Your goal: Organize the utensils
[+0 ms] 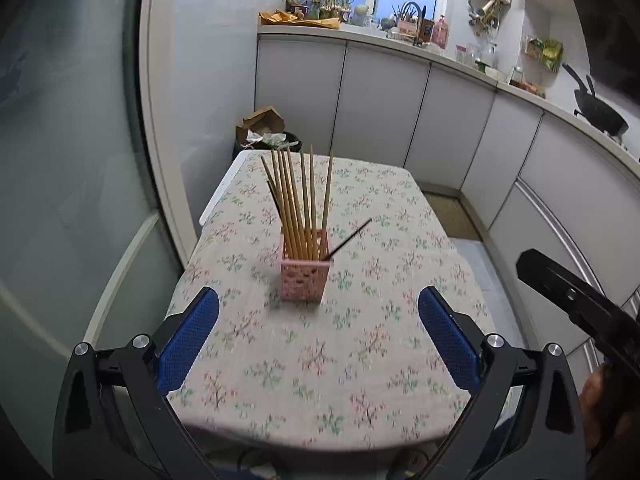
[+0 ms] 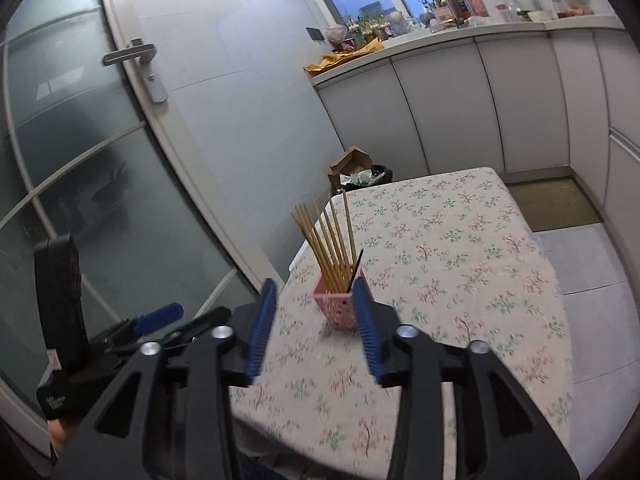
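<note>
Pink chopstick holder (image 1: 305,278) stands mid-desk (image 1: 360,360), well clear of every edge; left gripper (image 1: 319,332) and right gripper (image 2: 316,328) both hover released, holding nothing.

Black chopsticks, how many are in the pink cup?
2 that I can see. One black chopstick leans out to the right of the pink cup; another black chopstick hides behind the wooden chopsticks. More may be hidden.

Near edge of surface (image 1: 320,436) smeared by blur. Pink holder (image 2: 340,306) partly hidden behind right hand-held gripper (image 2: 316,328) finger. Chopstick bases (image 1: 306,240) concealed inside holder. Countertop clutter (image 1: 416,26) too small to identify.
</note>
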`<control>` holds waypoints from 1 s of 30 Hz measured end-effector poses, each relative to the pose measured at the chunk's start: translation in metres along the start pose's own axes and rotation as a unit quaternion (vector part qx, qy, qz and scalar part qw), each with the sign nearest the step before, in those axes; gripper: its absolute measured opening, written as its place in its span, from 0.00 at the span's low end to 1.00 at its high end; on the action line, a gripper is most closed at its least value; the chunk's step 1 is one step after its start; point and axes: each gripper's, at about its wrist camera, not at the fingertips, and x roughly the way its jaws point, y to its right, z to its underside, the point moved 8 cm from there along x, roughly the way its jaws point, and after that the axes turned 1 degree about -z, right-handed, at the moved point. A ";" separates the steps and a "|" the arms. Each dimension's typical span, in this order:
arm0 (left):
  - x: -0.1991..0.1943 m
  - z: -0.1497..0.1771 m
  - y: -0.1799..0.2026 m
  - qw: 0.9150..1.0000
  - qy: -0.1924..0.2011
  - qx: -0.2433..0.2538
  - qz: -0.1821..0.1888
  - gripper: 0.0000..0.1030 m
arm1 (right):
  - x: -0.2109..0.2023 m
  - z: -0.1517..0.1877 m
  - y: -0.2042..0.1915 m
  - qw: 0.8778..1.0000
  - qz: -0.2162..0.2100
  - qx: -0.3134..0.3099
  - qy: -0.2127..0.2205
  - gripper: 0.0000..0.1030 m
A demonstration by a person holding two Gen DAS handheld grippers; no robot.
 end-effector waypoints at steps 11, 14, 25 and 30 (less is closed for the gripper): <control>-0.063 0.011 0.015 0.997 0.038 0.028 -0.068 0.93 | -0.085 -0.002 -0.031 0.994 0.061 -0.079 0.037 0.89; -0.077 0.008 0.012 0.996 0.047 0.021 -0.070 0.93 | -0.093 -0.005 -0.032 0.995 0.063 -0.069 0.036 0.93; -0.114 0.000 0.018 0.996 0.062 0.018 -0.065 0.93 | -0.102 -0.006 -0.040 0.995 0.077 -0.067 0.013 0.93; -0.116 -0.002 0.021 0.996 0.064 0.023 -0.057 0.93 | -0.104 -0.007 -0.033 0.995 0.090 -0.052 0.007 0.93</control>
